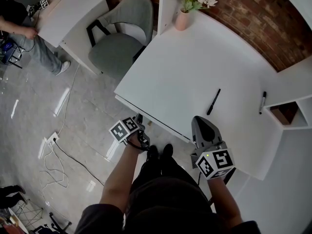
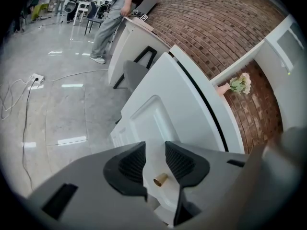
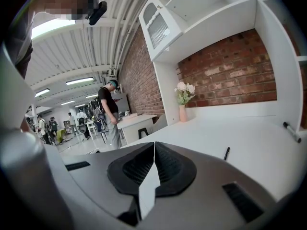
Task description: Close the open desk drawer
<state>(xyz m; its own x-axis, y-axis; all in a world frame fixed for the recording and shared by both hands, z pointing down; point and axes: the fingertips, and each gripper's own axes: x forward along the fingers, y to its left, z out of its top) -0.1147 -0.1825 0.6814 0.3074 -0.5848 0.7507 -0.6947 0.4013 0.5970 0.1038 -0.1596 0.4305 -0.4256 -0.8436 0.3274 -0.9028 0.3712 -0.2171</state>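
Note:
The white desk (image 1: 185, 72) has a panelled white drawer front (image 2: 153, 123) under its near edge, with a small brass knob (image 2: 160, 179). A thin dark gap runs between that front and the desk top. My left gripper (image 1: 139, 117) is low against the drawer front. In the left gripper view its jaws (image 2: 156, 150) stand open on either side of the knob, and the pads do not touch it. My right gripper (image 1: 200, 122) hovers over the desk's near edge, its jaws (image 3: 154, 145) shut on nothing.
Two black pens (image 1: 213, 101) (image 1: 263, 102) lie on the desk, and a pink vase of flowers (image 1: 183, 18) stands at the back. A grey chair (image 1: 119, 38) is at the desk's left end. Cables and a power strip (image 1: 52, 140) lie on the floor. A person (image 1: 29, 38) stands at another desk.

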